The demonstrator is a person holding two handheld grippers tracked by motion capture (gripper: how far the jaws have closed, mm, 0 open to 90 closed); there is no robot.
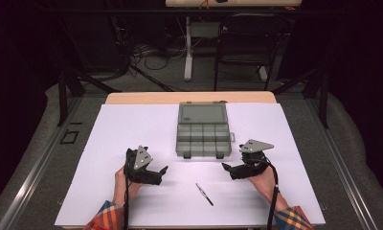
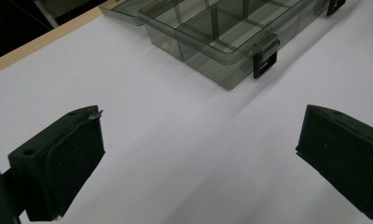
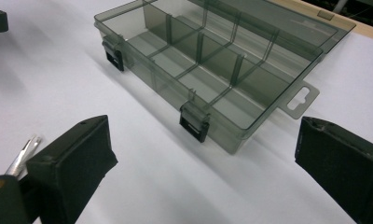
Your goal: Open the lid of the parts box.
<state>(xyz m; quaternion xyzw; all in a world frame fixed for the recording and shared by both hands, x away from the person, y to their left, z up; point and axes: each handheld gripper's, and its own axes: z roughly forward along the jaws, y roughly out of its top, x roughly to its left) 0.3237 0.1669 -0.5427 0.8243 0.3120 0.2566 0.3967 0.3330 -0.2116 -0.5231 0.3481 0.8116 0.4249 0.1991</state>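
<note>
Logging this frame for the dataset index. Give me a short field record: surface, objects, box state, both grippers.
surface: white sheet on a wooden table
box: smoky clear compartment organizer box, lid open and lying flat behind it, compartments look empty
tool: metal tweezers on the sheet, between the two hands
left gripper: open, holding nothing, over the sheet
right gripper: open, holding nothing, near the box's front right corner

high: overhead, facing forward | gripper views: low, close, share organizer box (image 2: pixel 212 42)
</note>
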